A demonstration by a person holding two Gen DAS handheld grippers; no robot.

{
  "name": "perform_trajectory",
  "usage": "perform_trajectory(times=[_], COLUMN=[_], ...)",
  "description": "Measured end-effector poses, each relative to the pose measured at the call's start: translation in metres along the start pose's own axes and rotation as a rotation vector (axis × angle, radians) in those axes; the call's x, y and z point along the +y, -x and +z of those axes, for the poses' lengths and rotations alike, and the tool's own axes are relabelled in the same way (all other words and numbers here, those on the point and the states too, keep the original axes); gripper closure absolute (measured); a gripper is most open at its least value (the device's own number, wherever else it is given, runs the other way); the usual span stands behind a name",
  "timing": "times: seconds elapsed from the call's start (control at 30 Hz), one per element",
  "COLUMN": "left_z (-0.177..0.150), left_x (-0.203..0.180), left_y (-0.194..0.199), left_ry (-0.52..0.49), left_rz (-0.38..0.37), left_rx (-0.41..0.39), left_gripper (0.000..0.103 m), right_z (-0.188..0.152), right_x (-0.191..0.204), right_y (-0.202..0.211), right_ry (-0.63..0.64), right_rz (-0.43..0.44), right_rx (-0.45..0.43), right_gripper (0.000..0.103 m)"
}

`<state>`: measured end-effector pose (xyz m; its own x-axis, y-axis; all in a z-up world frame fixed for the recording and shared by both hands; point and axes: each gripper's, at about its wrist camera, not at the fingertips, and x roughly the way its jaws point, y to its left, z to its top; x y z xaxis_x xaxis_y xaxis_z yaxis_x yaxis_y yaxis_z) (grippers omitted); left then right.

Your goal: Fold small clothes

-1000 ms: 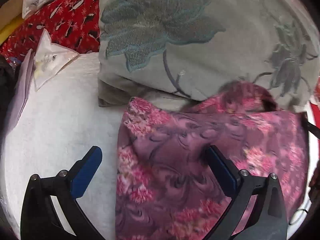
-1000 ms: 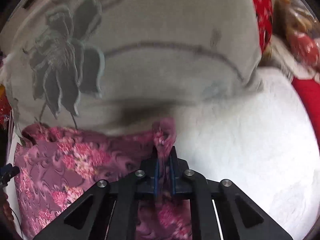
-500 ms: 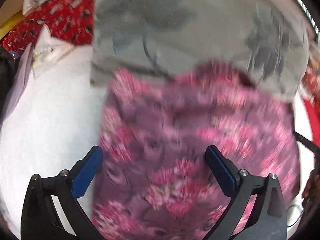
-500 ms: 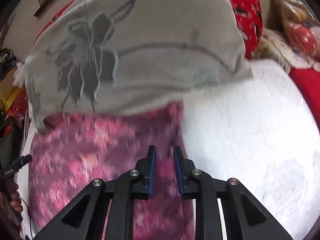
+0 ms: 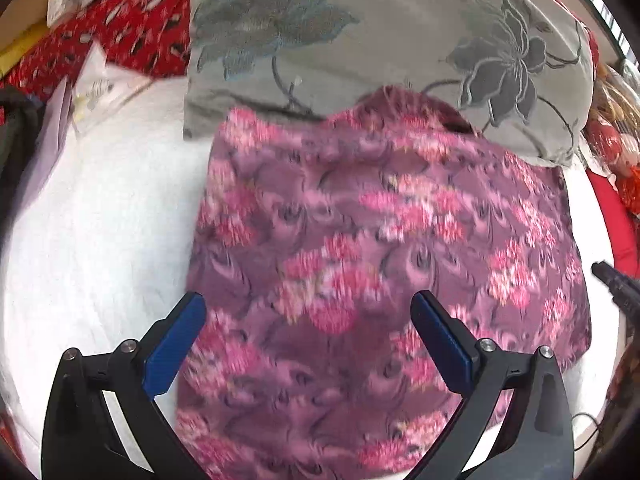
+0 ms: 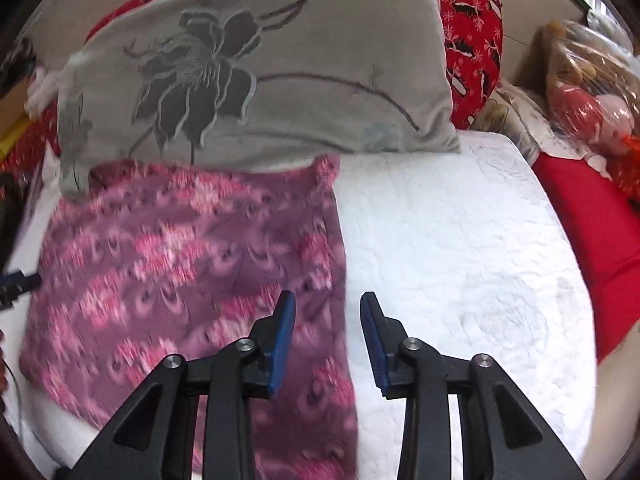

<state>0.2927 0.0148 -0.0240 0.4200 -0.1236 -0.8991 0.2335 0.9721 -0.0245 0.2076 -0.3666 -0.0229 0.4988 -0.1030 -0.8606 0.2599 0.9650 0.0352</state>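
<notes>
The right gripper (image 6: 328,312) has just opened, releasing the pink floral garment (image 6: 180,264); the left gripper (image 5: 308,316) hovers wide open above it.

left tool (image 5: 306,320) with jaws wide apart, right tool (image 6: 327,314) with jaws just opening, nothing gripped

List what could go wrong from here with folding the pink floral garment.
1. The pink floral garment has its far edge riding up on the grey flowered pillow, so a fold made now may come out uneven.
2. The right gripper, whose jaws have just been opening, straddles the garment's right edge without gripping; closing here might pinch the white quilt too.
3. The left gripper hangs open above the middle, not at an edge.
</notes>
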Motion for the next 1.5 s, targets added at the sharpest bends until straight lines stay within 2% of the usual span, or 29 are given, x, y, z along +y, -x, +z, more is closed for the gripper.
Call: perform_trajectory(times=[0.13,0.17,0.2,0.23,0.3,0.37,0.47,0.57,0.67,0.8,0.93,1.0,1.1,1.17,1.23,1.27,1.3,1.33,1.37,1.5], left_z=[-0.02,-0.023,-0.024,-0.024,-0.02,-0.018,-0.005,0.003,0.011,0.021,0.027,0.029,0.033,0.036,0.039,0.04,0.042,0.043,0.044,0.051], left_x=[0.004,0.003,0.003,0.002,0.004,0.007,0.029,0.054,0.08,0.101,0.117,0.123,0.128,0.131,0.132,0.133,0.134,0.133,0.132,0.126], left_y=[-0.027,-0.026,-0.021,-0.018,-0.007,0.008,0.018,0.023,0.023,0.015,0.007,0.004,0.0,-0.003,-0.006,-0.008,-0.01,-0.012,-0.013,-0.026], left_ry=[0.002,0.001,-0.005,-0.011,-0.023,-0.023,0.01,0.06,0.092,0.114,0.139,0.146,0.152,0.158,0.168,0.174,0.185,0.193,0.203,0.24], left_rz=[0.026,0.027,0.031,0.029,0.017,0.032,0.028,-0.001,-0.027,-0.045,-0.073,-0.082,-0.107,-0.127,-0.153,-0.165,-0.186,-0.205,-0.233,-0.339], left_rx=[0.088,0.081,0.071,0.081,0.079,0.047,0.045,0.068,0.093,0.114,0.14,0.145,0.153,0.16,0.165,0.167,0.171,0.176,0.184,0.226], left_gripper=[0.0,0.0,0.0,0.0,0.0,0.0,0.0,0.0,0.0,0.0,0.0,0.0,0.0,0.0,0.0,0.0,0.0,0.0,0.0,0.0], right_z=[-0.034,-0.039,-0.041,-0.04,-0.037,-0.036,-0.038,-0.042,-0.055,-0.083,-0.118,-0.127,-0.144,-0.151,-0.15,-0.147,-0.142,-0.138,-0.133,-0.116], right_x=[0.003,0.0,-0.003,-0.006,-0.005,0.005,0.047,0.094,0.163,0.241,0.315,0.335,0.364,0.376,0.384,0.385,0.385,0.384,0.383,0.36], right_y=[-0.026,-0.024,-0.021,-0.019,-0.005,0.009,0.033,0.039,0.044,0.045,0.043,0.04,0.031,0.028,0.025,0.022,0.017,0.015,0.013,0.036], right_ry=[0.034,0.029,0.012,-0.008,-0.043,-0.013,0.094,0.186,0.323,0.516,0.735,0.788,0.874,0.912,0.914,0.91,0.89,0.873,0.852,0.722], right_rz=[-0.036,-0.031,-0.034,-0.043,-0.035,-0.007,0.083,0.166,0.276,0.341,0.321,0.297,0.208,0.145,0.063,0.043,0.019,0.01,0.013,0.055], right_rx=[0.082,0.059,0.037,0.049,0.036,0.003,-0.041,-0.041,-0.026,-0.02,-0.061,-0.086,-0.148,-0.236,-0.334,-0.346,-0.355,-0.354,-0.35,-0.433], right_gripper=[0.066,0.065,0.059,0.056,0.057,0.056,0.055,0.048,0.046,0.045,0.044,0.044,0.04,0.039,0.041,0.043,0.056,0.083,0.092,0.097])
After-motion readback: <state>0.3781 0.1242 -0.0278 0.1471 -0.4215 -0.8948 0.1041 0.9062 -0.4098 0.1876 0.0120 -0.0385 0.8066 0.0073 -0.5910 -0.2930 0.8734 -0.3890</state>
